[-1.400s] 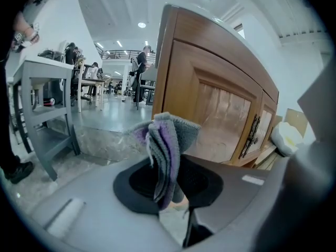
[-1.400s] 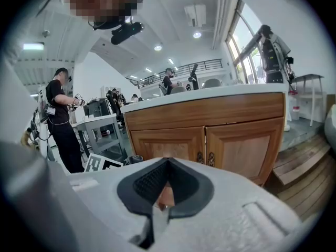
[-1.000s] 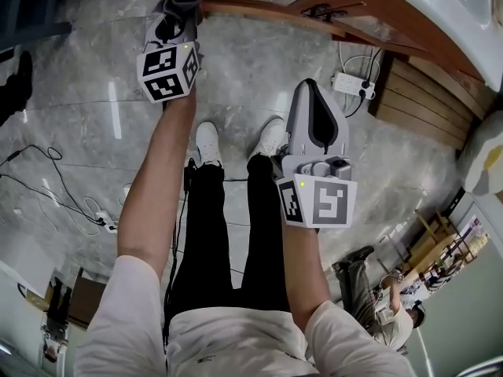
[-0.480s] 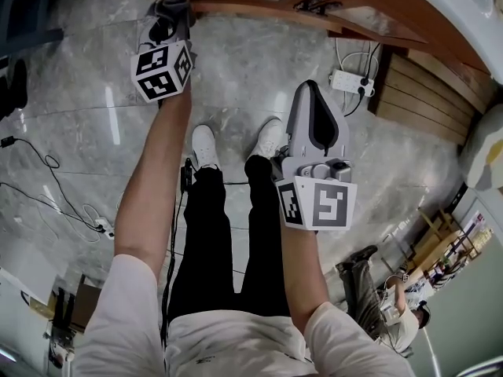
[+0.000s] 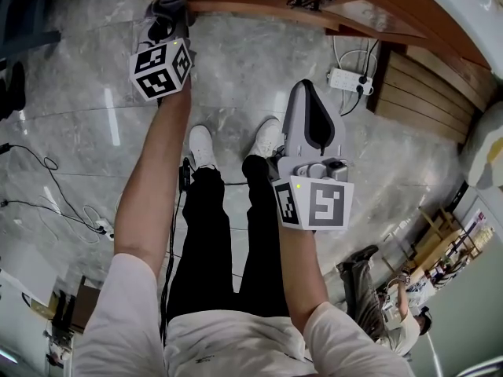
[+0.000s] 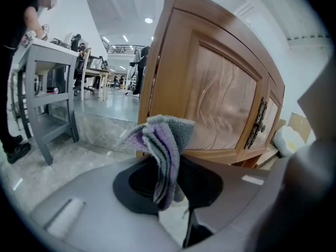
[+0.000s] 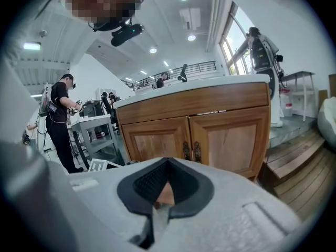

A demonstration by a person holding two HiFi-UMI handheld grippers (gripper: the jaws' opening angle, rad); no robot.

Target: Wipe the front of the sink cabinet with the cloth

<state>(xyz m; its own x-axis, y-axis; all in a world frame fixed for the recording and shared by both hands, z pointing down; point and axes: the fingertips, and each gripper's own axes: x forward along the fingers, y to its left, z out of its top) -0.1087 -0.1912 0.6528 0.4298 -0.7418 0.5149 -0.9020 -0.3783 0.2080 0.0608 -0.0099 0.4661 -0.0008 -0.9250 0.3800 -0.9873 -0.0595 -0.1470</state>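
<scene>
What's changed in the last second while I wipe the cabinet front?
The left gripper, shut on the cloth, edged slightly left in the head view, along the cabinet's lower edge. Nothing was grasped or released. The right gripper stayed shut, empty and held back from the cabinet.

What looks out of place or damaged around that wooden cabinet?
Nothing looks damaged or spilled. The cabinet has both doors closed and even. The only untidy bits are a white power strip and loose cables lying on the floor. The cloth hangs bunched from the left gripper.
</scene>
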